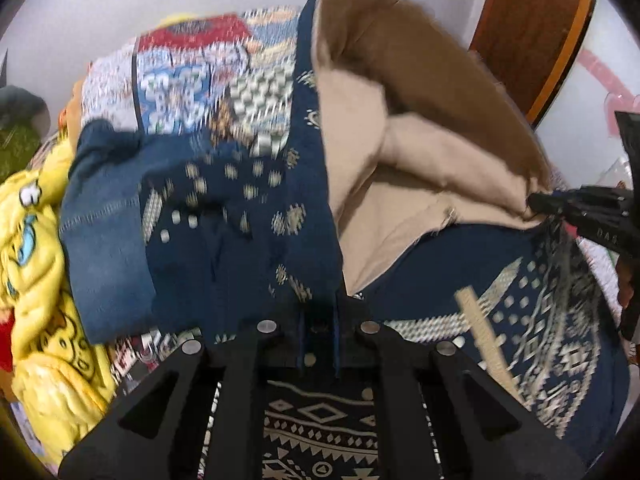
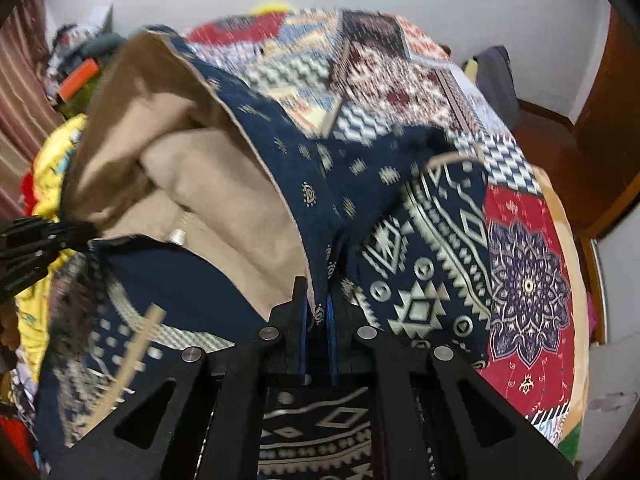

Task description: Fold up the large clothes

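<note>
A large navy garment with a cream geometric print and tan lining (image 1: pixel 256 208) hangs lifted above the bed; it also shows in the right wrist view (image 2: pixel 280 152). My left gripper (image 1: pixel 319 312) is shut on its navy edge. My right gripper (image 2: pixel 318 304) is shut on another part of the edge. The right gripper shows at the right of the left wrist view (image 1: pixel 538 202), pinching the tan lining. The left gripper shows at the left of the right wrist view (image 2: pixel 86 236). A cream drawstring (image 1: pixel 486 340) dangles from the garment.
A patchwork bedspread (image 2: pixel 516 240) covers the bed under the garment. A yellow cartoon blanket (image 1: pixel 36 280) lies at the left with a blue denim piece (image 1: pixel 100 240) beside it. A brown wooden door (image 1: pixel 528 28) stands behind. Clutter (image 2: pixel 76 64) sits by the striped curtain.
</note>
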{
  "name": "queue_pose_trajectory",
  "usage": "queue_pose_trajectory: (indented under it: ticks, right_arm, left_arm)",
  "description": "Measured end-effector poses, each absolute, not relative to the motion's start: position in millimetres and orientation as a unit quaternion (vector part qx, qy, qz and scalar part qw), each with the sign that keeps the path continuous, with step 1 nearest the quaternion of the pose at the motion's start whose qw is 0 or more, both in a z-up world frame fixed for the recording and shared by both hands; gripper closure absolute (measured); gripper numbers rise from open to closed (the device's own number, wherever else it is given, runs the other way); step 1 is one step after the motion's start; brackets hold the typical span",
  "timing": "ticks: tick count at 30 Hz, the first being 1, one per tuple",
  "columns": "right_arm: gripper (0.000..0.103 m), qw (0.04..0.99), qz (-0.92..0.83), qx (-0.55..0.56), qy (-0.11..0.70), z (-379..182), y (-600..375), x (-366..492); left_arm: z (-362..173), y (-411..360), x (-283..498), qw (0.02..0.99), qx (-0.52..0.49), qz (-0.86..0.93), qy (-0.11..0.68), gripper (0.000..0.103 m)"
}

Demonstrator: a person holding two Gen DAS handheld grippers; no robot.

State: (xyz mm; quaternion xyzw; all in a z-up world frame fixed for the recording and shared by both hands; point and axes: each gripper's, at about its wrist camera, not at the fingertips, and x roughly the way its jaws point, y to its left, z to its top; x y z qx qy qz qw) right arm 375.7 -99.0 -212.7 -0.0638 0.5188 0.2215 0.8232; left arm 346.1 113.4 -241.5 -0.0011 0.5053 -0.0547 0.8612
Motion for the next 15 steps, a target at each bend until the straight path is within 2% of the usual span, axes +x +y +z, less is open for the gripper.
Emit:
queue_pose_trajectory:
  ticks: [2,3,4,5,7,13,15]
  right_arm:
    - [0.085,0.819,0.212,-0.069,0.528,-216.1,-101.5,375.3]
    - [0.081,0.819,0.207,-0.069,0.531,-215.7,-103.4,375.2]
    - [0.071,0.817,0.201,-0.066,0.536,-213.9,-105.9,375.7]
    - [0.066,0.815,0.201,-0.061,0.54,-212.4,-109.1,372.1]
    - [0.065,0.816,0.209,-0.055,0.537,-205.1,-110.2,366.4]
    - [0.055,0.832,0.243,-0.09,0.49,-169.6,-89.2,351.4]
    - [0.055,0.838,0.256,-0.104,0.471,-161.1,-74.7,353.0]
  left_arm:
    - [-251.0,114.0,345.8,0.853,-0.003,-0.049,0.52,0.085]
    - [-253.5,114.8,345.1,0.851,-0.003,-0.044,0.523,0.078]
    - [-254.1,115.2,343.0,0.851,-0.003,-0.04,0.524,0.068]
    - [-253.0,116.6,341.2,0.852,-0.001,-0.036,0.522,0.064]
    - [-247.4,118.5,338.2,0.855,-0.002,-0.035,0.517,0.053]
    - [-210.6,122.6,338.3,0.874,-0.02,-0.049,0.483,0.048]
    - [-198.1,123.9,345.0,0.883,-0.022,-0.051,0.467,0.047]
